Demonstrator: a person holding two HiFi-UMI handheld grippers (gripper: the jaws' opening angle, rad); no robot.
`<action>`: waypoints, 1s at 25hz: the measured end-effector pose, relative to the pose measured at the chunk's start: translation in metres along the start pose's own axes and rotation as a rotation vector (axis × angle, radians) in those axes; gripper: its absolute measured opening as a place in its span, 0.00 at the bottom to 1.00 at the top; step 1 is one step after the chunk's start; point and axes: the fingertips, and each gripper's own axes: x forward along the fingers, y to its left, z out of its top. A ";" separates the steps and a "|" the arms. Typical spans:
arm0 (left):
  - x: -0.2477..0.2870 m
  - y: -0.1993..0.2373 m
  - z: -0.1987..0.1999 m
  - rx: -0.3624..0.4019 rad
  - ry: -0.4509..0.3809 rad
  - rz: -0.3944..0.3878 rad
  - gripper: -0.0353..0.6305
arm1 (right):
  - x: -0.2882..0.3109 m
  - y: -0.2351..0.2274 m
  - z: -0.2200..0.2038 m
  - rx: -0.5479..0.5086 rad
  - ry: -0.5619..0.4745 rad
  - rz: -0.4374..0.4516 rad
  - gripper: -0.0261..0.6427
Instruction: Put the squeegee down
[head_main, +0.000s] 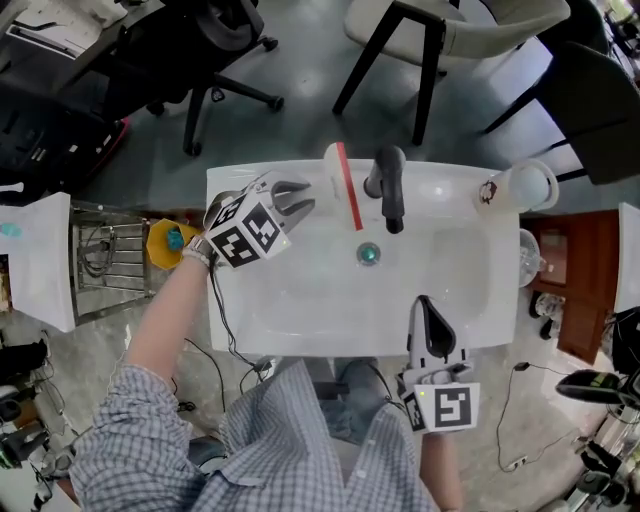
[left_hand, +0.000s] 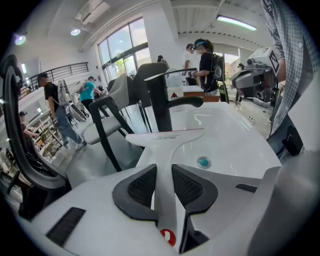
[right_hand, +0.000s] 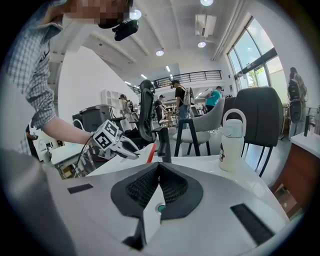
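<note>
A white squeegee (head_main: 342, 186) with a red blade hangs over the back rim of the white sink (head_main: 300, 320), just left of the black faucet (head_main: 389, 186). My left gripper (head_main: 300, 200) is shut on its handle. In the left gripper view the pads clamp the white handle, and the squeegee (left_hand: 165, 137) has its head crosswise in front of my left gripper (left_hand: 164, 182). My right gripper (head_main: 429, 312) hovers over the sink's near edge with its jaws together and nothing in them. The right gripper view shows my right gripper (right_hand: 159, 169), my left gripper (right_hand: 131, 148) and the squeegee (right_hand: 150, 150).
A teal drain (head_main: 369, 254) sits in the basin's middle. A white bottle (head_main: 520, 187) stands on the rim at the right. There is a metal rack (head_main: 110, 262) with a yellow cup (head_main: 165, 243) to the left, chairs (head_main: 440, 40) beyond the sink, and a wooden cabinet (head_main: 580, 290) to the right.
</note>
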 end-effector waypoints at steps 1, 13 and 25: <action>0.003 -0.001 -0.001 0.009 0.006 -0.008 0.20 | 0.000 -0.001 -0.001 0.002 0.001 -0.003 0.05; 0.031 0.006 -0.017 0.062 0.083 -0.050 0.20 | -0.001 -0.003 -0.013 0.029 0.028 -0.018 0.05; 0.046 0.010 -0.024 0.150 0.137 -0.018 0.20 | -0.002 -0.005 -0.018 0.042 0.033 -0.027 0.05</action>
